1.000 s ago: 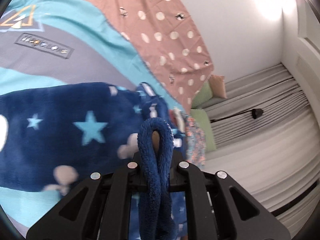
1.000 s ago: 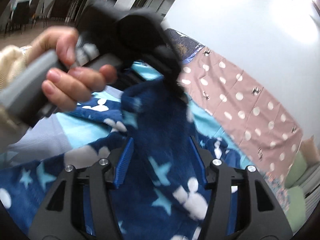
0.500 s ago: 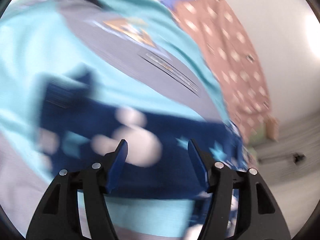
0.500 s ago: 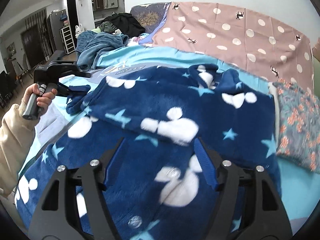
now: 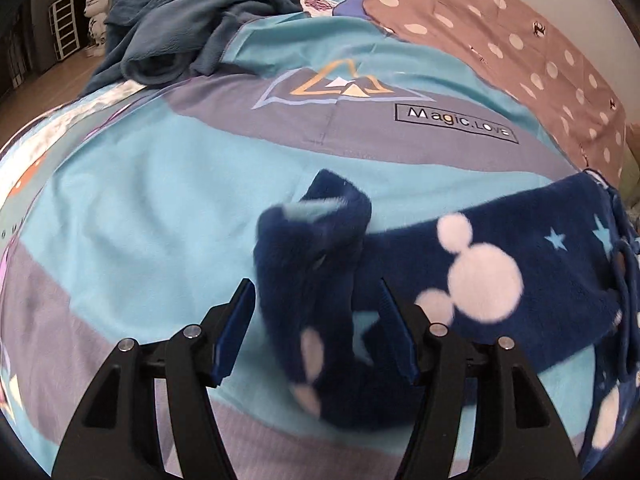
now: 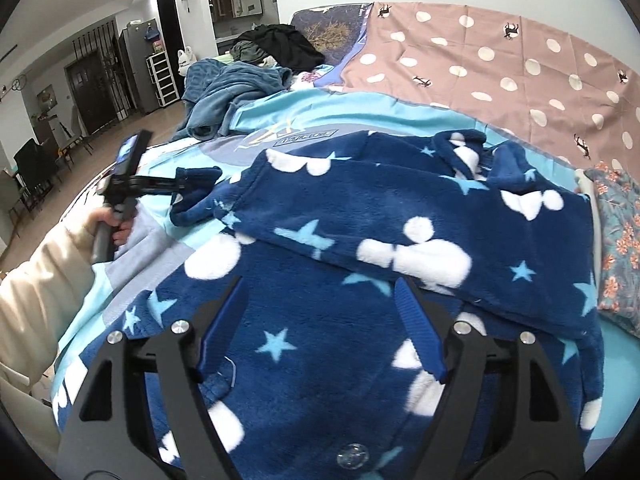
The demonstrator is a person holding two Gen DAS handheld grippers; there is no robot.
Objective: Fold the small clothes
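A: Left side first?
B: Left gripper (image 5: 316,300) spread wide, blue pads apart, gripping nothing. Navy fleece sleeve (image 5: 316,264) lying between the fingers, cuff end curled upward; contact with the pads not clear. Seen from right wrist view too: left gripper (image 6: 176,184) at the sleeve tip, held by left hand (image 6: 114,226), cream cuff behind it.

A: Location of the garment?
B: Navy fleece garment (image 6: 360,240) with white mouse-head shapes and pale blue stars, spread on the bed over the teal and grey bedspread (image 5: 168,184). Upper part folded over the lower part, fold edge running diagonally across the middle. Sleeve stretched out to the left, onto bare bedspread.

A: Right side?
B: Right gripper (image 6: 320,324) also wide open, empty, hovering over the lower panel of the garment, no fabric between the pads.

A: Surroundings, left to right?
B: Crumpled grey-blue blanket (image 6: 236,88) at far left of the bed, dark clothes heap (image 6: 280,46) behind it. Pink polka-dot sheet (image 6: 500,64) along the far right. Floral fabric (image 6: 620,240) just beside the garment's right edge.
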